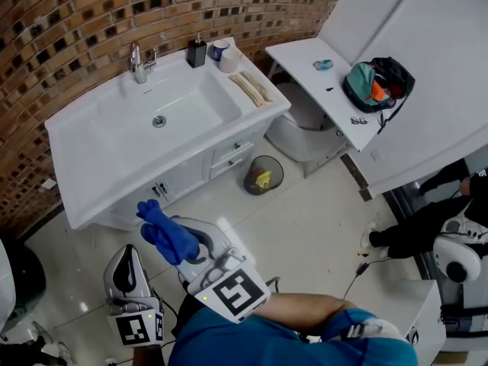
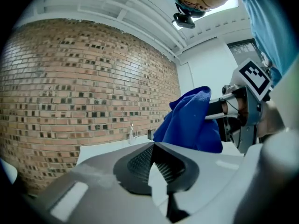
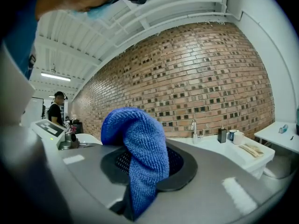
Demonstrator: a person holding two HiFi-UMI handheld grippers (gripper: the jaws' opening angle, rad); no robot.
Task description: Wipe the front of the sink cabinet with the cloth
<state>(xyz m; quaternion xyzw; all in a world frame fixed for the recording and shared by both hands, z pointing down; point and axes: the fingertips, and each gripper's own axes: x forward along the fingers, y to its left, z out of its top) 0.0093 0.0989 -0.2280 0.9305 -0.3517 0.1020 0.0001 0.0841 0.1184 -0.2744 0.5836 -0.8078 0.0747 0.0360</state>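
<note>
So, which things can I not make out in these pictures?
- Sink cabinet front: head view, steep angle, the basin rim overhangs most of it.
- Right gripper tips: head view, the blue cloth covers them.
- Cloth's lower end: right gripper view, it vanishes between the jaws.
- Yellow thing in the bin: head view, too small to identify.

Before me the far wall (image 1: 91, 21) is of brown brick with small dark tiles in it. The floor (image 1: 305, 227) is white and shiny. At the right a white table (image 1: 305, 56) stands beside a white wall (image 1: 450, 29), a wire waste bin (image 1: 264, 175) near it. A long lamp (image 3: 55, 76) shines on the ceiling.
</note>
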